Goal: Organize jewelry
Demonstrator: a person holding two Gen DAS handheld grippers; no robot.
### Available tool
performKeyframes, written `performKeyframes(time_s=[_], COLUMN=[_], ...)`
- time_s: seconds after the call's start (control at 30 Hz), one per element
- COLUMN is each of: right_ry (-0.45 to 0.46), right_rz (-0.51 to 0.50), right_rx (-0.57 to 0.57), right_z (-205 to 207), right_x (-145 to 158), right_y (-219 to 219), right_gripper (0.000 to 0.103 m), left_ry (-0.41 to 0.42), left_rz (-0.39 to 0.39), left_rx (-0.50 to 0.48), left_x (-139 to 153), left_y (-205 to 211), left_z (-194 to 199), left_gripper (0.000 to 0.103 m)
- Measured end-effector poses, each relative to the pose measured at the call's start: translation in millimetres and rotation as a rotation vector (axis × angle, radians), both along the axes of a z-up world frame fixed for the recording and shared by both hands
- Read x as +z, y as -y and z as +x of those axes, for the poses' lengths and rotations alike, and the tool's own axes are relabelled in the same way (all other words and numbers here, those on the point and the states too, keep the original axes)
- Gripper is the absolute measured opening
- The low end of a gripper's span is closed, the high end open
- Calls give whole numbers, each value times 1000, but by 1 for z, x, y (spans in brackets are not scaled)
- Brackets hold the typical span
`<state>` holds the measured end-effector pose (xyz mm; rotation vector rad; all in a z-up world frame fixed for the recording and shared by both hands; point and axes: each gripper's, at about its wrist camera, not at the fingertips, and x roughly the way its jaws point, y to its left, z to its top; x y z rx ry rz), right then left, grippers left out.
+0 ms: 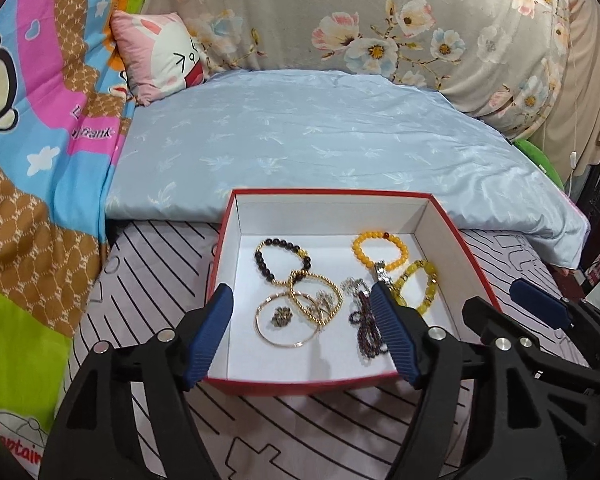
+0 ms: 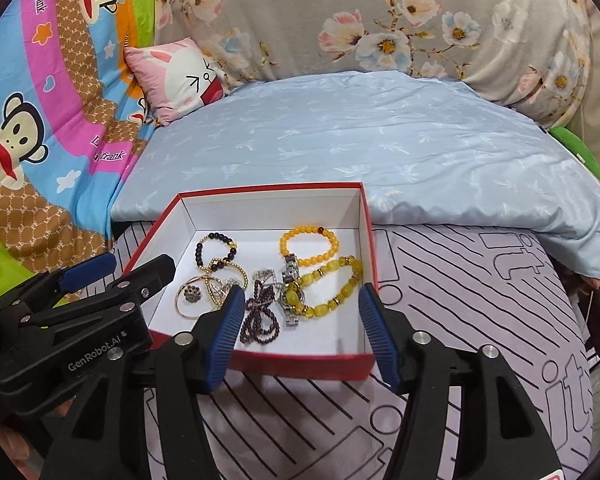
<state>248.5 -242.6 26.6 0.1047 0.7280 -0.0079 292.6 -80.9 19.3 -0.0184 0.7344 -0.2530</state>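
So the red box (image 1: 340,378) is my landmark here, sitting on the striped bed sheet (image 1: 300,432) with its open top up and all the jewelry down on its white floor. The watch (image 2: 290,298) is the only long piece: it lies flat with its band running from the near side of the box toward the far wall, just right of the box's middle. Against the far wall there's the dark bead bracelet (image 1: 282,258) on the left and the orange bead bracelet (image 1: 380,254) on the right. The yellow bead bracelet (image 2: 332,286) lies beside the right wall, touching the watch. Gold bangles (image 1: 300,312) overlap in the left half, and a purple bead strand (image 2: 260,320) is bunched near the front wall.

My left tongs (image 1: 306,336) hang over the box's near-left part, spread wide, nothing between them, touching nothing that I can see. My right tongs (image 2: 300,338) are over the near-right part, spread too and empty, straddling the purple strand and the watch from above. Both sets are side by side at the box's front edge.
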Motion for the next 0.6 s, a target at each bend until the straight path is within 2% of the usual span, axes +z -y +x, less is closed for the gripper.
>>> performKeyframes(time_s=[0.17,0.43,0.6], right_ry=[7,16,12], right_rz=[-14,-33,-18], right_rx=[-4,-37,-47], right_z=[-19,-45,-56], right_x=[1,-2,-5], right_y=[-3,-7,-7], right_gripper=[64,68,68], left_ry=[-2,26,18], left_rz=[0,84,74], left_rx=[4,54,66], left_x=[-2,-4,-6], left_y=[-4,-5,-10], left_z=[-16,-46,-58], left_gripper=[74,74,75])
